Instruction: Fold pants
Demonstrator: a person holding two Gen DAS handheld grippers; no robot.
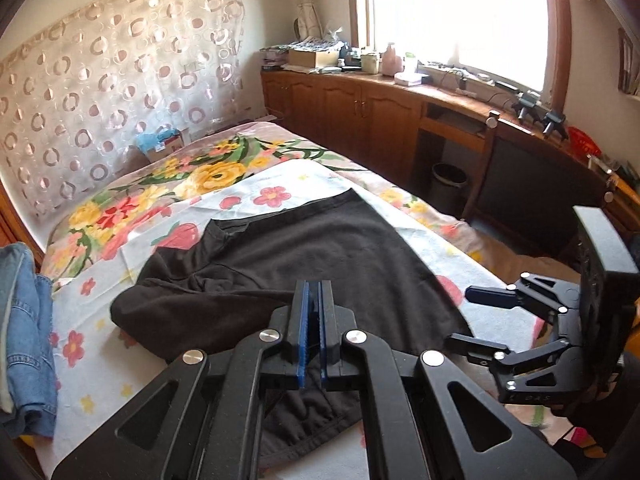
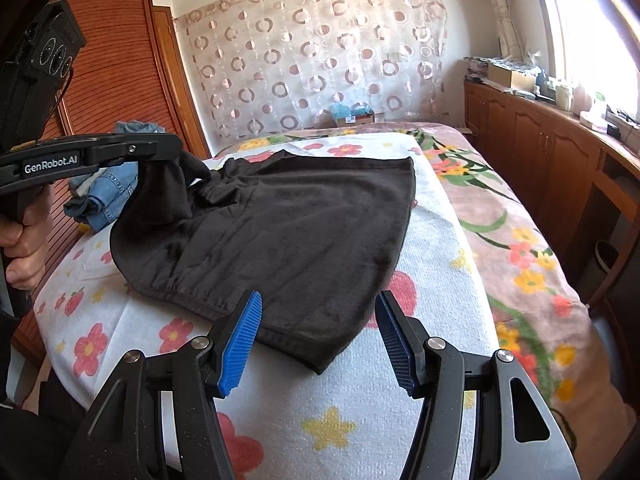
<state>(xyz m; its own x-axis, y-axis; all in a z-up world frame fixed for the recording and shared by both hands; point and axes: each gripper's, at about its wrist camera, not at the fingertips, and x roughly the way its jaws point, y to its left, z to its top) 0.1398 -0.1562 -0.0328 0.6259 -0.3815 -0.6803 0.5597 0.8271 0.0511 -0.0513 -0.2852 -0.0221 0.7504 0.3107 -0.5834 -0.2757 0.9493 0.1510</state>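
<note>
The black cotton pants [image 2: 288,232] lie spread on the white towel printed with red flowers and yellow stars [image 2: 360,412], which covers the near part of the bed over a pink floral blanket [image 2: 516,240]. Most of the garment rests flat, its hemmed edge toward the near side, and one corner is lifted off the towel on the left. That corner hangs from the left gripper [image 2: 176,150], whose jaws are pressed together on the dark cloth; from the left wrist view the blue pads [image 1: 305,320] sit almost touching, with black fabric under and beyond them. A bare hand [image 2: 24,236] grips the handle of that tool.

The right gripper [image 2: 318,344] hovers just above the near hem, jaws spread wide, blue ribbed pads [image 2: 240,344] either side of the hem's corner and touching nothing. In the left wrist view it sits off to the right of the pants, over the bed's edge [image 1: 476,316].

A folded stack of blue denim [image 2: 104,196] lies at the left side of the bed, beside the wooden slatted wardrobe [image 2: 108,64]. Along the right wall runs a row of brown wooden cabinets [image 1: 352,108] under the bright window [image 1: 456,12], and a sheer curtain with ring patterns [image 2: 312,56] hangs behind the bed's far end.
</note>
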